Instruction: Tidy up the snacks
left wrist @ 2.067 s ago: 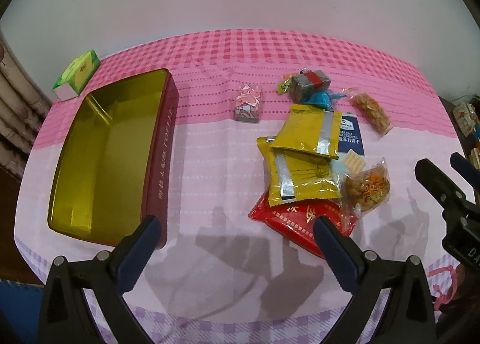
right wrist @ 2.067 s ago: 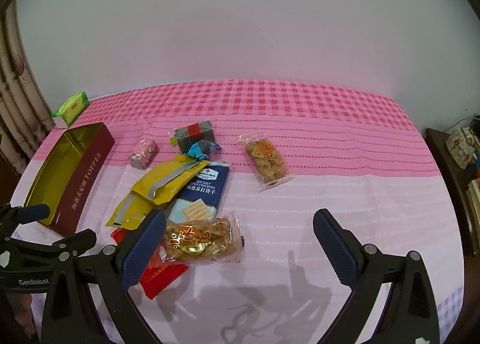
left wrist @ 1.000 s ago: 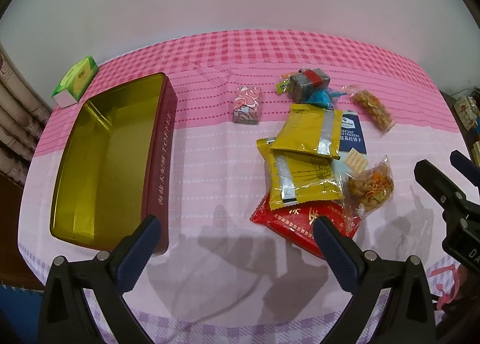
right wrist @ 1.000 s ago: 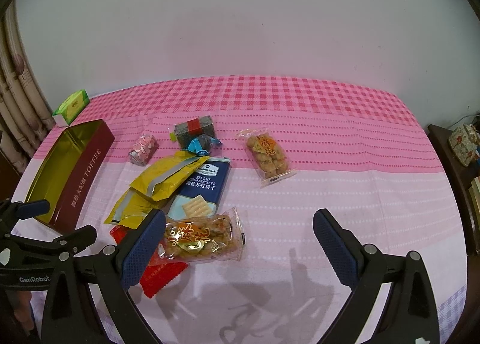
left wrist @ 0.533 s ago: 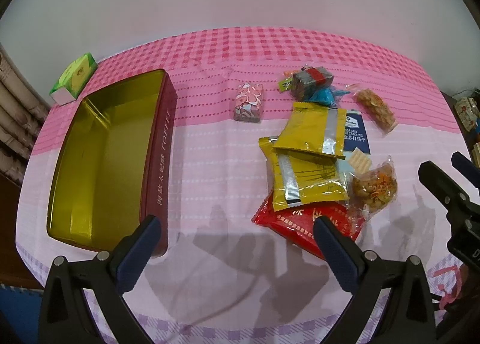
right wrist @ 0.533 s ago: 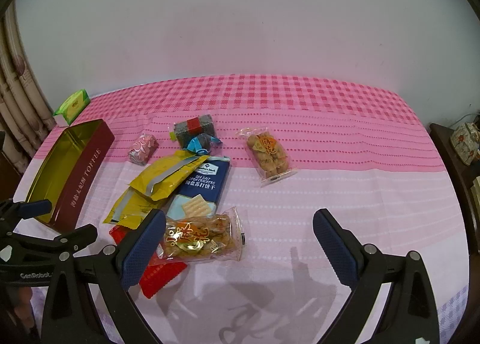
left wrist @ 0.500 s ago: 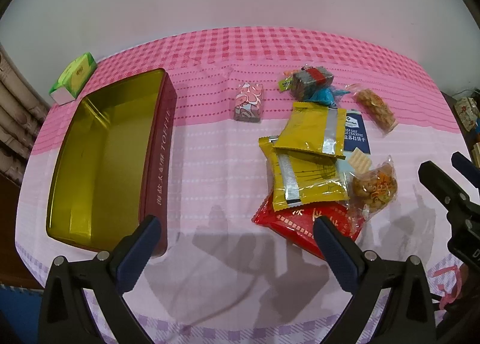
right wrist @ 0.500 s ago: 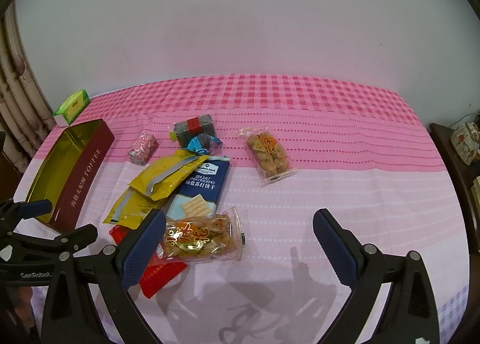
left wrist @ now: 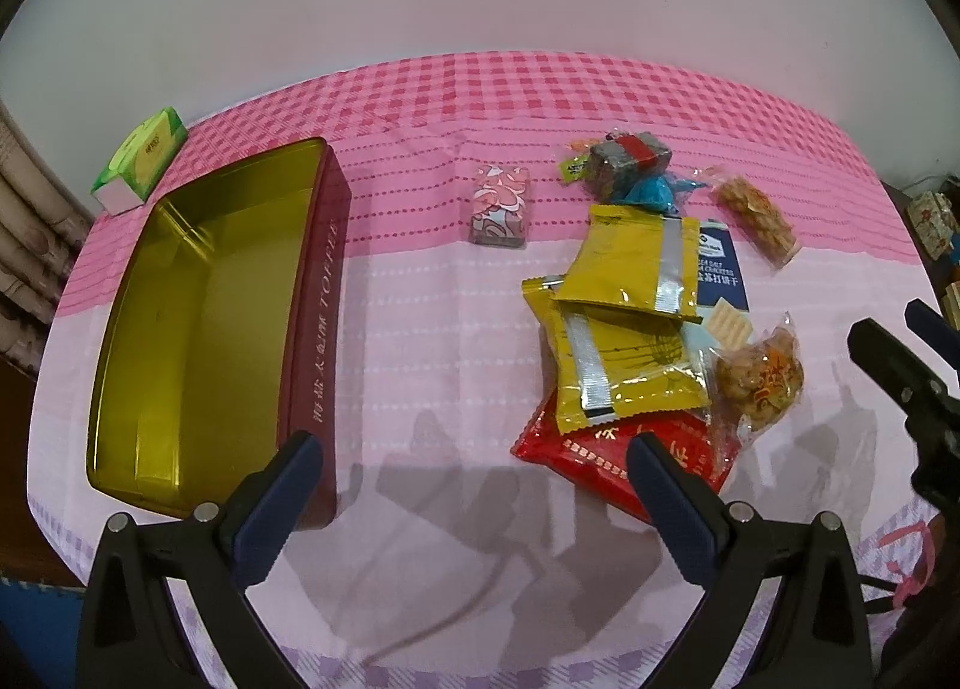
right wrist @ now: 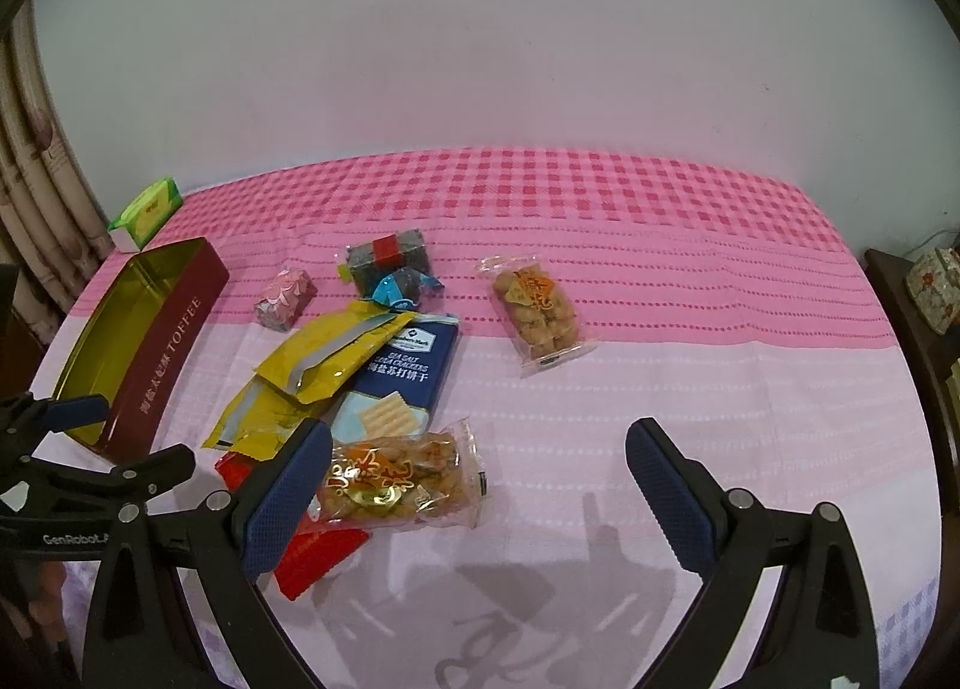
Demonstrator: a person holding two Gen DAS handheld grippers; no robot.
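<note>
While nothing sits inside yet, toffee tin [left wrist: 198,329] lying open at the left of the counter [left wrist: 432,341], ready to receive. Snacks heaped just right of centre: red packet [left wrist: 606,449] beneath two yellow packets [left wrist: 624,365], blue cracker box [right wrist: 402,377], clear bag of fried bites [right wrist: 396,479] nearest. Left gripper [left wrist: 474,485] and right gripper [right wrist: 480,470] hovering low, fingers spread, holding nothing.

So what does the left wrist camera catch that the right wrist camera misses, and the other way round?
Only the left wrist view looks down into the whole gold inside of the toffee tin. Only the right wrist view shows the floral jar on the side cabinet clearly. Both show the yellow packets, blue soda cracker pack, green box and pink checked tablecloth.
</note>
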